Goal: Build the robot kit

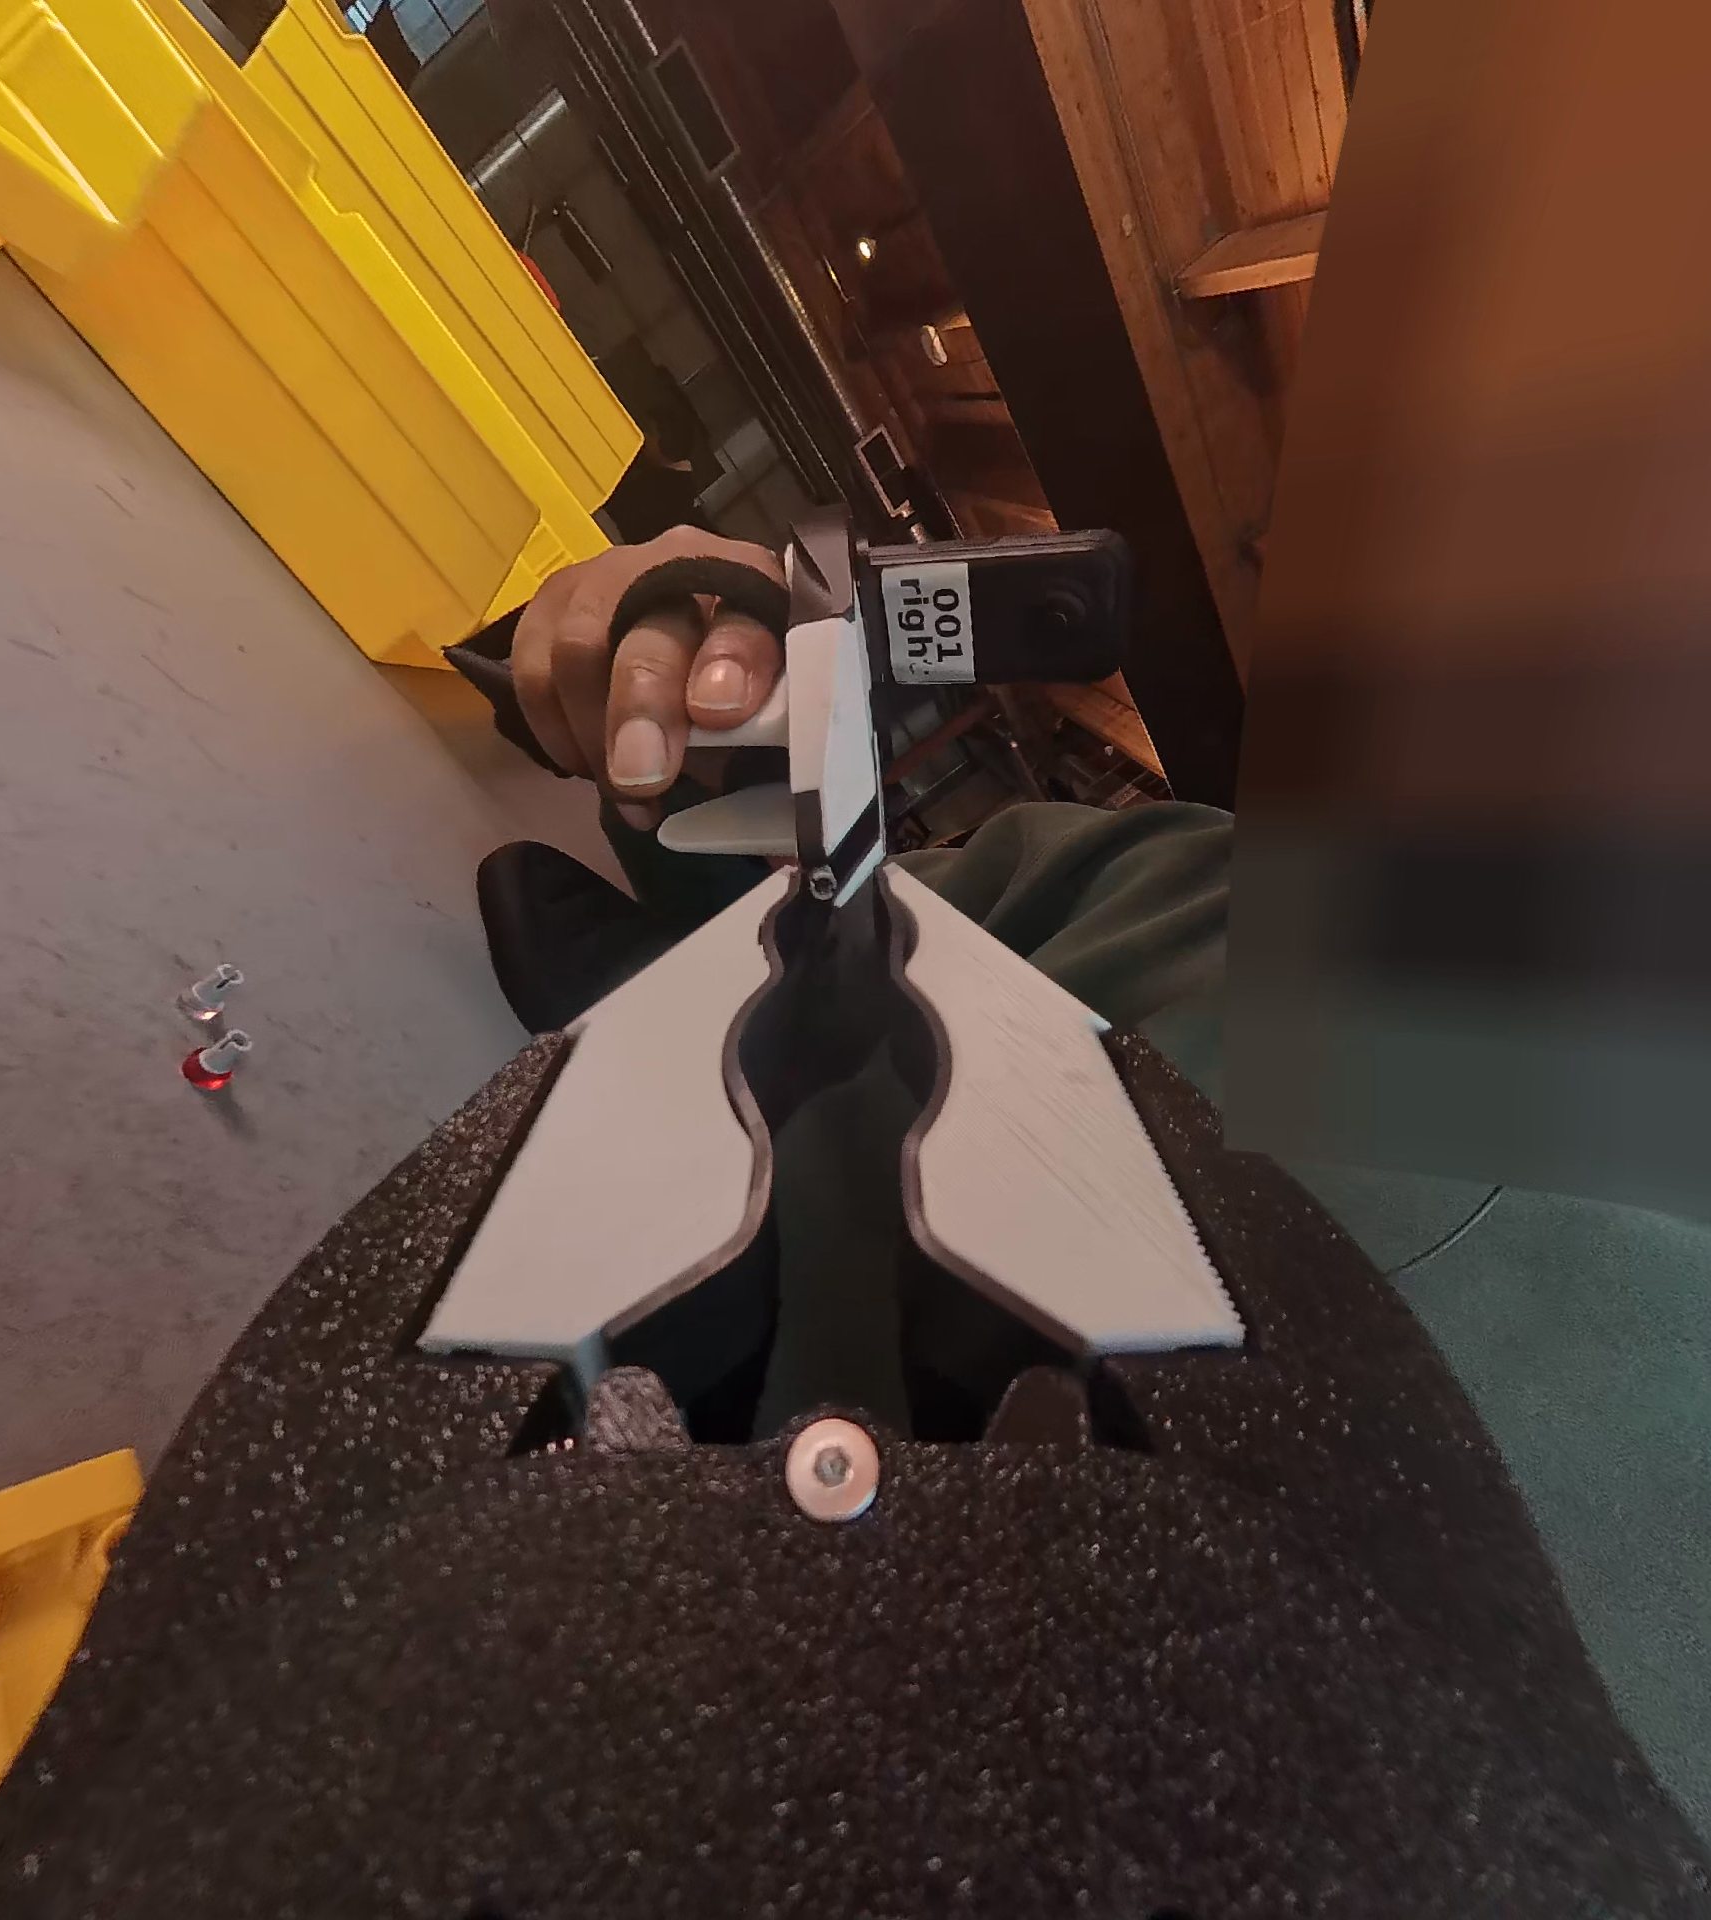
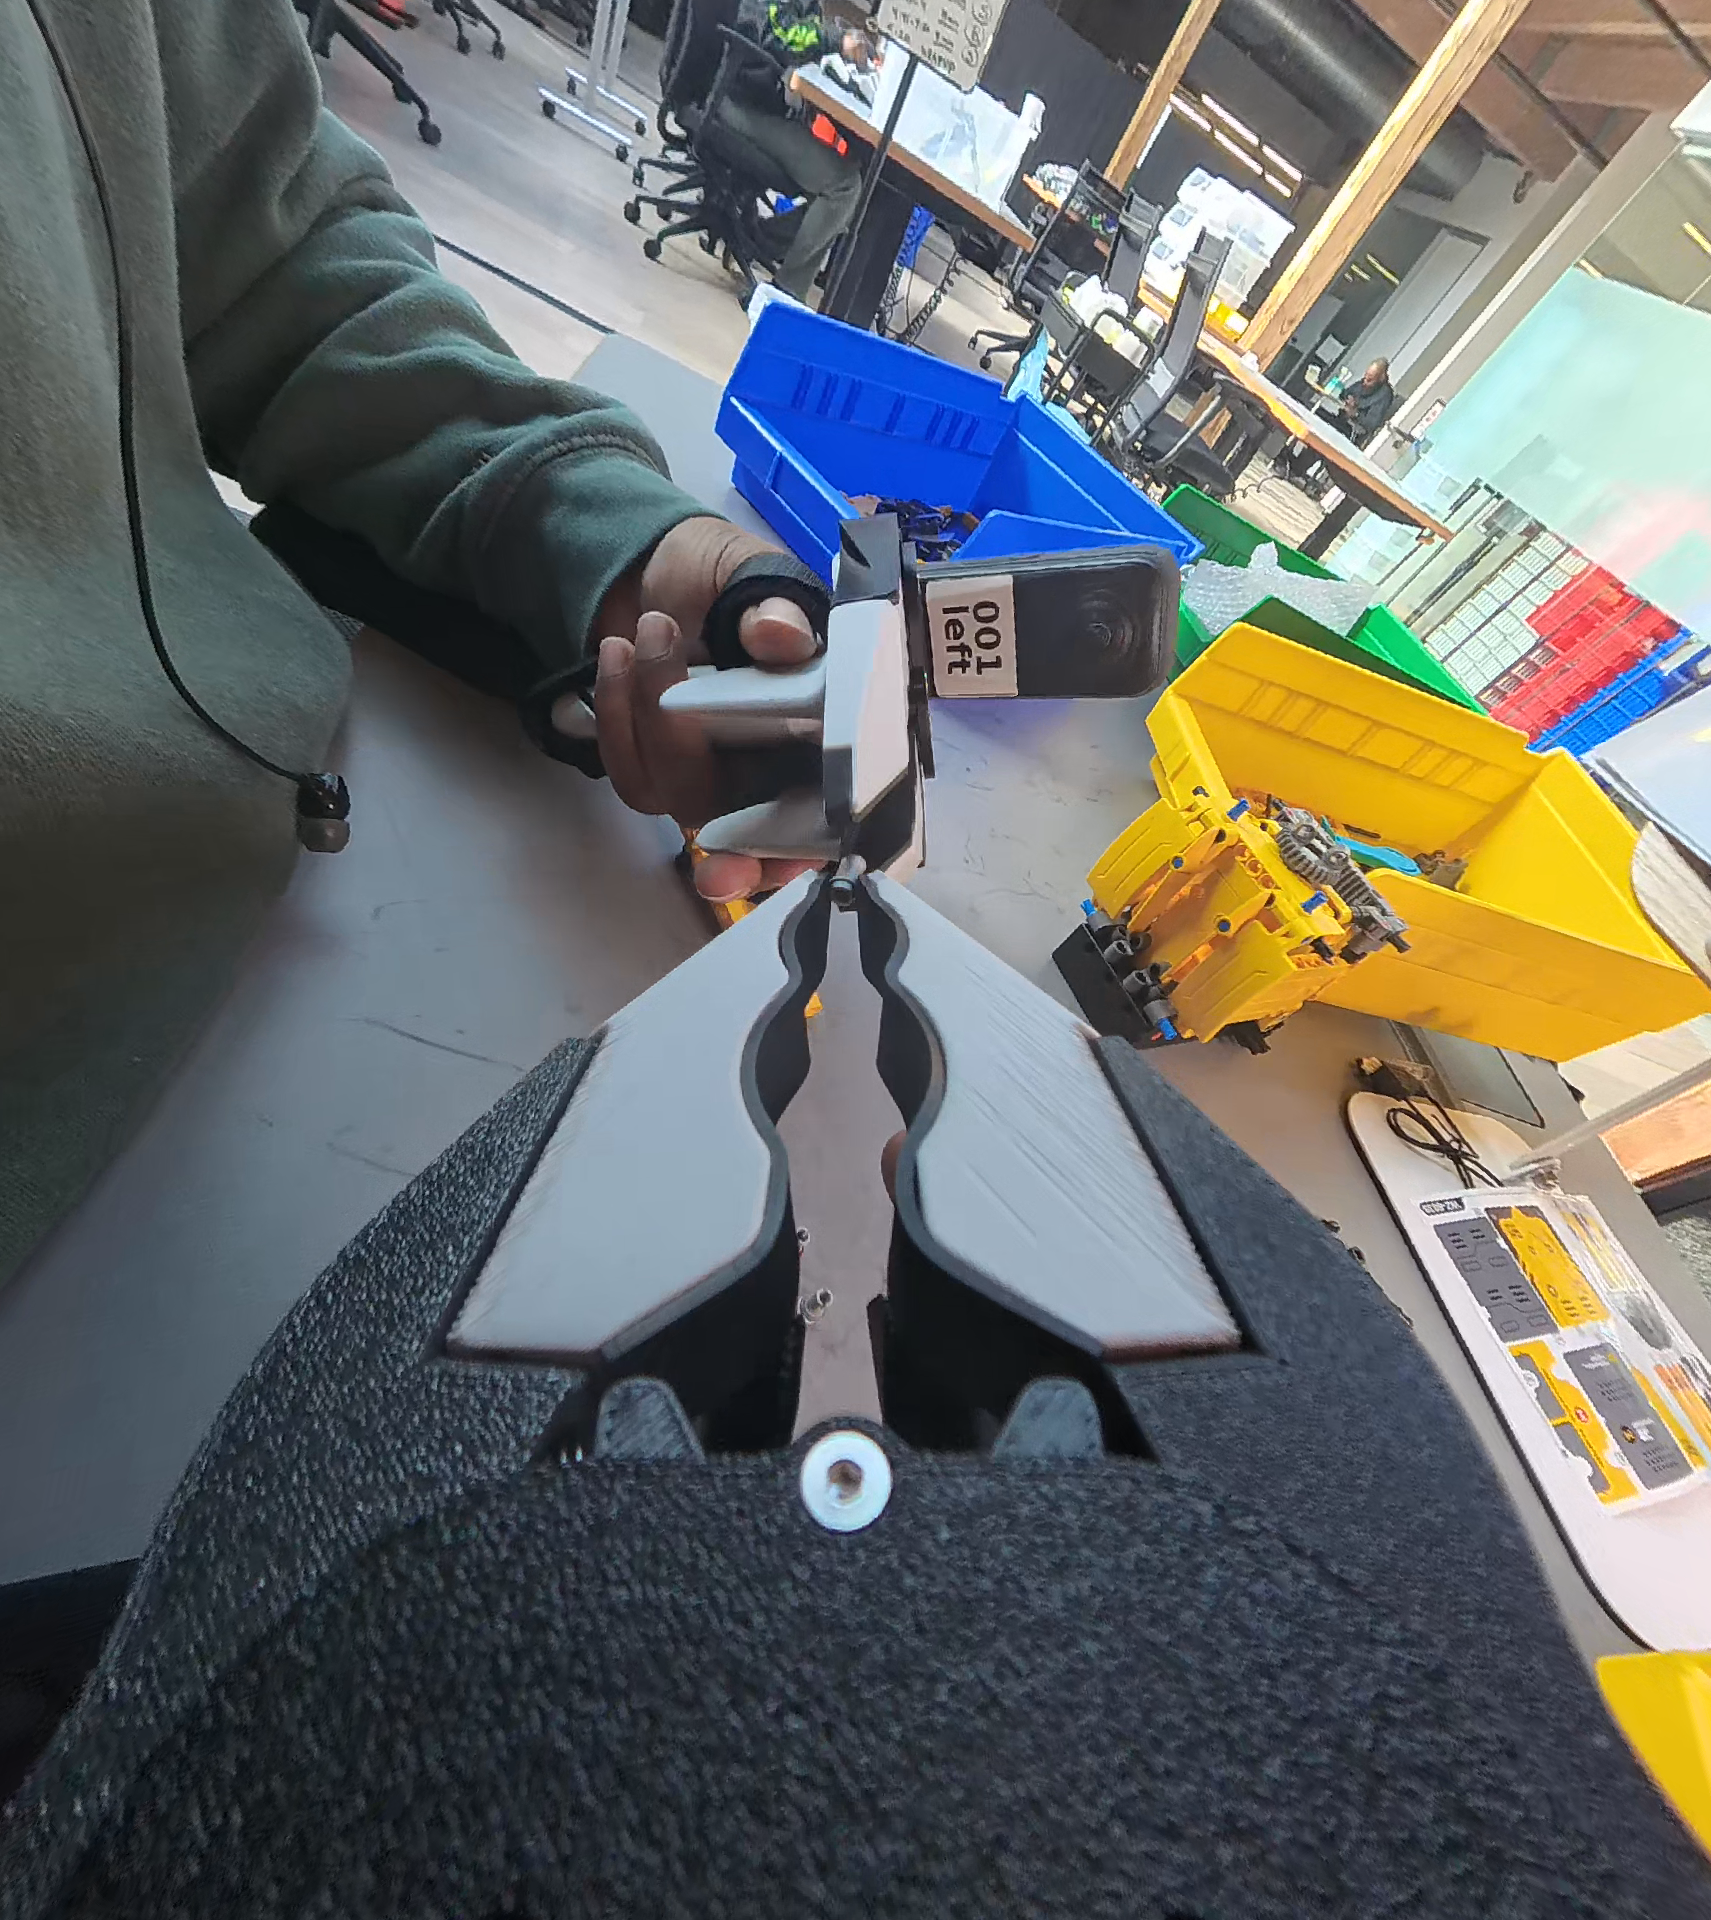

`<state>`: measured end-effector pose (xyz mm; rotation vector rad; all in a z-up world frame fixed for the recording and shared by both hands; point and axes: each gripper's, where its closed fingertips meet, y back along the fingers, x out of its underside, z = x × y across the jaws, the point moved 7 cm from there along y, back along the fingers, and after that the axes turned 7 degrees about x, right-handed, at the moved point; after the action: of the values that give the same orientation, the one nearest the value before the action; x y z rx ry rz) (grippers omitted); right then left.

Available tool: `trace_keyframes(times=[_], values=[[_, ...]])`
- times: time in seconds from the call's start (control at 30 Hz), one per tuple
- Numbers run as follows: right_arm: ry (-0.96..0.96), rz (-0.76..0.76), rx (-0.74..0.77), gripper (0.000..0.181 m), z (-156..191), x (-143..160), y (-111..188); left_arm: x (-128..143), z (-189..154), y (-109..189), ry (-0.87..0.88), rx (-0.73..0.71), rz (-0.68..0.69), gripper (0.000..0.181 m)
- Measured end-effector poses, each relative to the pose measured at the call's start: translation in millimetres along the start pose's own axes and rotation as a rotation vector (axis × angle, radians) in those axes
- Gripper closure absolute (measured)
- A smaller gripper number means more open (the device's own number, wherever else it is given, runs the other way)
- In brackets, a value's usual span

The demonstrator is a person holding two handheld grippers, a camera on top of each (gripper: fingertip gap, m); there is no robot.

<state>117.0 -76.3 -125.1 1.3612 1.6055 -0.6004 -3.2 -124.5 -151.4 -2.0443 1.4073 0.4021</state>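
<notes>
My two grippers meet tip to tip above the grey table [image 1: 103, 831]. In the left wrist view my left gripper [image 1: 833, 881] is shut on a small grey pin [image 1: 820, 885]. The right gripper [image 1: 838, 836], held by a hand [image 1: 602, 644], points at it from the far side and touches the same spot. In the right wrist view my right gripper [image 2: 840, 883] is shut on the small pin [image 2: 844, 891]. The left gripper [image 2: 882, 831] faces it, held by a hand [image 2: 685, 665]. How much of the pin each gripper covers is hidden.
A clear stud [image 1: 210, 992] and a red stud [image 1: 212, 1065] lie on the table. Yellow bins [image 1: 259, 312] stand behind them. On the other side are a blue bin [image 2: 882, 436], a green bin [image 2: 1246, 540], a tipped yellow bin [image 2: 1453, 831], a yellow brick vehicle [image 2: 1225, 914] and an instruction sheet [image 2: 1578, 1351]. Left and right tips are no more than a few centimetres apart. From either gripper's tips it is about 12 centimeters to the red stud [image 1: 212, 1065].
</notes>
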Motion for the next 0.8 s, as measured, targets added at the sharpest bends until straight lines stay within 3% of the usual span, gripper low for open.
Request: trace_keyframes(times=[0.37,0.53,0.7,0.8], values=[[-0.006,0.041,0.008,0.176,2,6,-7,-1,4,4,-0.08,-0.132,0.045,0.177],[-0.052,0.106,-0.015,0.176,3,17,-12,1,8,7,-0.224,-0.296,0.149,0.178],[-0.159,0.37,-0.246,0.173,21,47,-11,10,12,14,-0.443,-0.542,0.36,0.178],[-0.164,0.512,-0.3,0.171,32,64,-16,21,16,11,-0.517,-0.612,0.497,0.177]])
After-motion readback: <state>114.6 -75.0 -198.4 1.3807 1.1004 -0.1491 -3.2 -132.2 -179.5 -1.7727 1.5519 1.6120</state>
